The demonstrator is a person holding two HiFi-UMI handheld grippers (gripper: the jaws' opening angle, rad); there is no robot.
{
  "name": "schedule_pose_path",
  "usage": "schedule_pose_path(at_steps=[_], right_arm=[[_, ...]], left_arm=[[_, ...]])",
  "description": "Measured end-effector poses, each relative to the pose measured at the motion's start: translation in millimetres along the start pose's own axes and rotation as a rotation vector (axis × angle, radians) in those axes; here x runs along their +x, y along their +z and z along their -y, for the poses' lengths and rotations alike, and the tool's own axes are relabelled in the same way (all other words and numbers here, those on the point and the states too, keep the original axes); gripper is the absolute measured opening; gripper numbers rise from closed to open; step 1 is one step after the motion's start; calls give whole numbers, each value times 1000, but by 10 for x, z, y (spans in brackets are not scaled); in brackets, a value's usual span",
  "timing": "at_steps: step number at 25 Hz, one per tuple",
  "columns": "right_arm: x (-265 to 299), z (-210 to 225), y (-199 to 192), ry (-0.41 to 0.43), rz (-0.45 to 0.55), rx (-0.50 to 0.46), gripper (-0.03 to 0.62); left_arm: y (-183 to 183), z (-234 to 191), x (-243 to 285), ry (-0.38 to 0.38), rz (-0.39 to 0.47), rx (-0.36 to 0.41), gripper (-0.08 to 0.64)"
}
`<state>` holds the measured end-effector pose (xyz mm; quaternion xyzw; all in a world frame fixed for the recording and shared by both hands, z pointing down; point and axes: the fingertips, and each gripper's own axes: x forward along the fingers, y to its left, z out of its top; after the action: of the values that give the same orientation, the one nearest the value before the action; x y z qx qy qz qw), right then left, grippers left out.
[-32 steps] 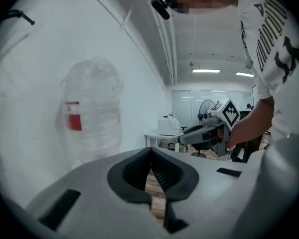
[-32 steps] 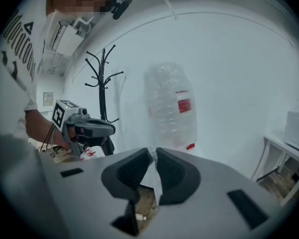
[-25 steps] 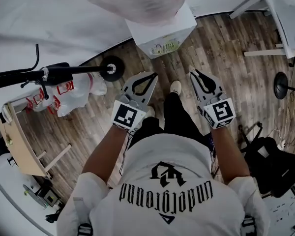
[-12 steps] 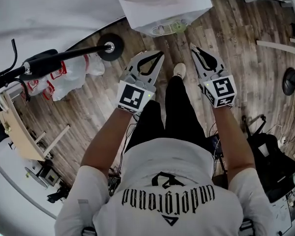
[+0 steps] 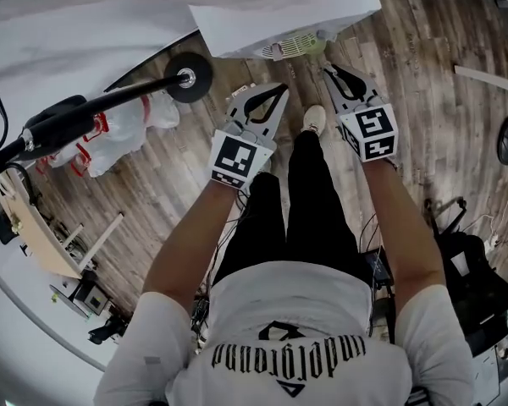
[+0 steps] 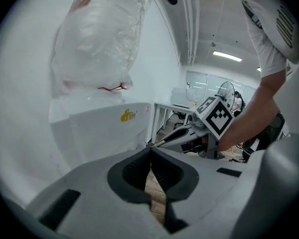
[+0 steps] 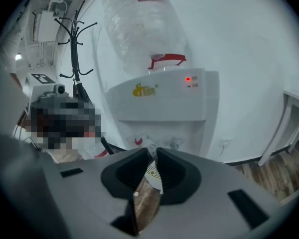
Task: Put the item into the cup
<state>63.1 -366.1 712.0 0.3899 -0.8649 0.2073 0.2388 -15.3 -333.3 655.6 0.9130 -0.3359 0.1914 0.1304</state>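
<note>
No cup shows in any view. I stand facing a white water dispenser (image 5: 279, 15) with a clear bottle (image 7: 144, 24) on top and two taps (image 7: 139, 141). My left gripper (image 5: 280, 88) is held out over the wood floor, its jaws shut tip to tip with nothing between them (image 6: 150, 147). Just right of it, my right gripper (image 5: 327, 68) points at the dispenser's front. A small pale item (image 7: 151, 151) is pinched at its tips; I cannot tell what it is. The dispenser's drip tray (image 7: 152, 172) shows through the jaws.
A black pole with a round base (image 5: 190, 76) lies across the left. White bags with red print (image 5: 123, 129) sit on the floor beside it. A coat stand (image 7: 74, 44) is left of the dispenser, white table legs (image 7: 289, 128) to its right. My shoe (image 5: 313, 118) is between the grippers.
Both grippers have moved forward, closer to the dispenser, and the dispenser now fills more of the top of the head view. The jaws look the same.
</note>
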Motion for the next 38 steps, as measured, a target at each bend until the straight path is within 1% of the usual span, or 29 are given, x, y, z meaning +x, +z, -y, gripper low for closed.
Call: schedule_pose_path(at_steps=[3,7,11,14,18,21,26,28,30,32,38], right_arm=[[237,136,-149,-4,-34,1,64],[510,282,-362,-3,-85,14,64],[754,325,-547,5,-138,4,66],[889,327,-632,9,-159,7,66],[1050,402,-764,-10,-188,8,66],[1149,452,-844,-19,-204,29,66],[1231,544,-850,-25,-209,54,72],[1258,556,-841,-26,-212,69,97],[1280,545,-845,-24,-220,75,149],[1284,534,-848,-24,-225,70,181],[1205,463,-820,-26,-225,60,195]], left_arm=[[-120,-40,164,-4,-10,4,9],[-292,-107,335,-5,-29,-28,9],[-408,-204,431,8,-48,-37,9],[-416,-254,473,20,-49,-34,9],[-392,-289,523,22,-50,-15,9],[-390,-326,525,28,-49,-11,9],[-395,-348,539,35,-51,-10,9],[-410,-358,528,40,-54,-13,9],[-429,-346,518,36,-58,-10,9],[-435,-330,508,31,-59,-3,9],[-416,-342,427,34,-54,-2,9]])
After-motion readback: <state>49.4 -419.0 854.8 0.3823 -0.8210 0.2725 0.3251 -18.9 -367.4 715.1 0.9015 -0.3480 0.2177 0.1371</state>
